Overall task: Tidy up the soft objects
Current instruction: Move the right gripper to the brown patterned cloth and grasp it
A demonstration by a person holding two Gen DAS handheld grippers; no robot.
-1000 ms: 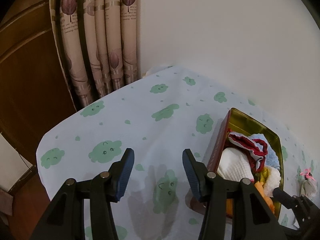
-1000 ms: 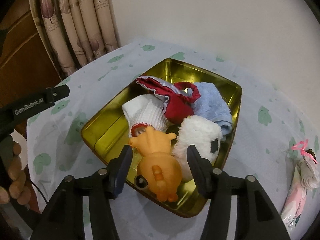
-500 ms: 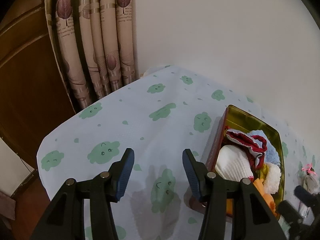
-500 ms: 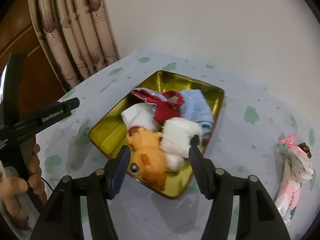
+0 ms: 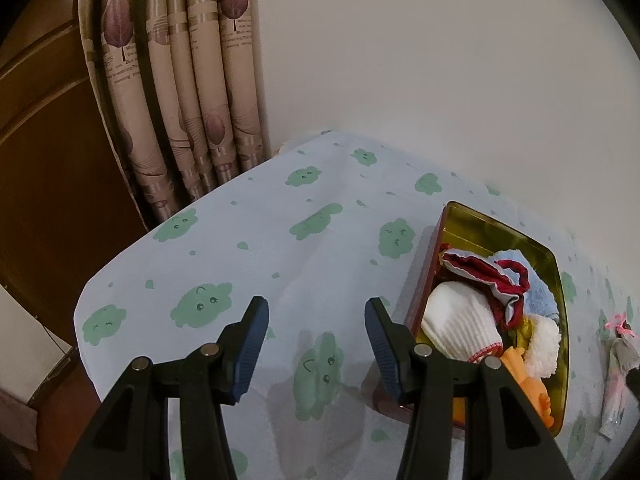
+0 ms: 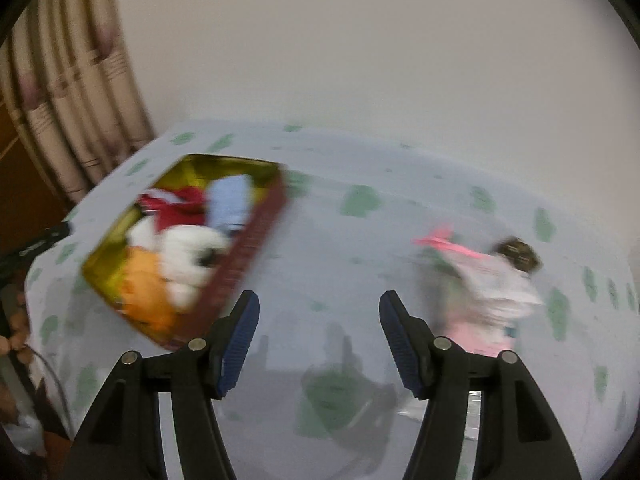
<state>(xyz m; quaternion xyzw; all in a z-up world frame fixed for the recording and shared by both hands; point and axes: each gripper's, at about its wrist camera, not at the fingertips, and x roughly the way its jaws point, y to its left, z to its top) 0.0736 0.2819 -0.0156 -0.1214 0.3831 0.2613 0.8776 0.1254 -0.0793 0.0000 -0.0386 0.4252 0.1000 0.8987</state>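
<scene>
The right gripper (image 6: 319, 332) is seen with its jaws apart and nothing between them; over the last second the jaws have been opening a little wider. A second ago this gripper was framed over the gold tin (image 6: 276, 208), with the orange toy just beyond its fingertips. Now the tin is pushed to the left of the right wrist view, the picture is smeared by motion, and bare tablecloth (image 6: 344, 264) is seen between the blue pads. A small doll in pink and white (image 6: 496, 280), with a pink ribbon, is lying on the cloth just to the right of the fingers, well apart from the tin.

The tin is already filled: an orange toy (image 5: 520, 384), a white knitted piece (image 5: 460, 324), a fluffy white ball (image 5: 542, 344), a red and white garment (image 5: 484, 276) and a blue towel (image 5: 536, 288) are packed side by side in it.

The left gripper (image 5: 316, 344) is held open and empty over the cloth just left of the tin, as it was a second ago — no change is noted there.

The shift is read as a turn away from the tin towards the doll — apparently the one soft thing left outside. A grasp on it is judged to be the step in hand, and the gripper is not yet lined up on it.
</scene>
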